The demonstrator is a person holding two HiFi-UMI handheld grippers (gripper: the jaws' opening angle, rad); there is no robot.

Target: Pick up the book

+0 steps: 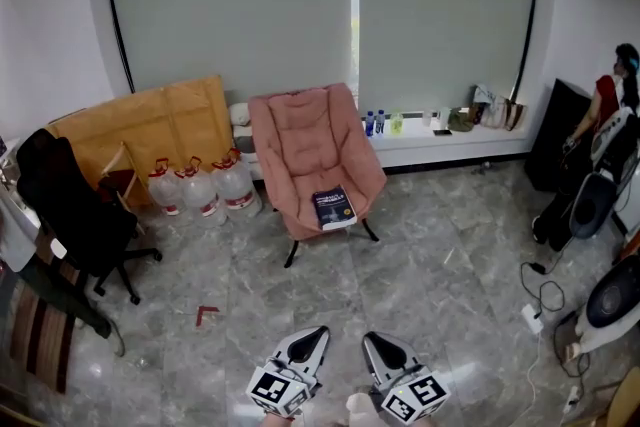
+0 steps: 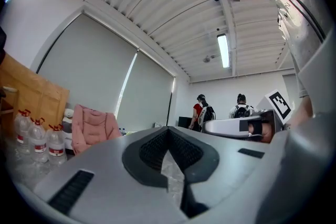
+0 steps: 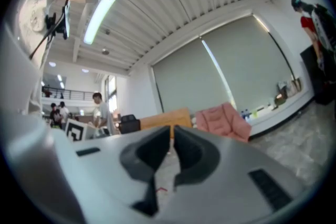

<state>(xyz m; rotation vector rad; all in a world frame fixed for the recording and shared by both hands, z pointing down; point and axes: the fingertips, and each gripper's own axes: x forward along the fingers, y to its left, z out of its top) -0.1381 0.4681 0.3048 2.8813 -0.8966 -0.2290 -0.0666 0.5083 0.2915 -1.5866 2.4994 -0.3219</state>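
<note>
Left to right, placed from the two grippers:

- Black office chair: far to the left of the left gripper, on the floor.
- Cardboard sheets: ahead and left, leaning on the wall.
- Three water jugs: ahead and left, in a row at the foot of the cardboard, red handles up.
- Red mark: on the grey marble floor, near and left of the left gripper.
- Left gripper: jaws together at the tips, nothing between them; pointing toward the chair ahead.
- Pink chair: straight ahead of both grippers, well apart from them, backed against the window blind.
- Book: dark cover, lying flat on the front of the pink chair's seat, untouched.
- Right gripper: jaws closed to a thin slit, empty; just beside the left gripper.
- Small bottles: ahead and slightly right, on the low sill.
- Person in red: far ahead and right, by a dark cabinet.
- Floor fans: to the right, cables trailing.
</note>
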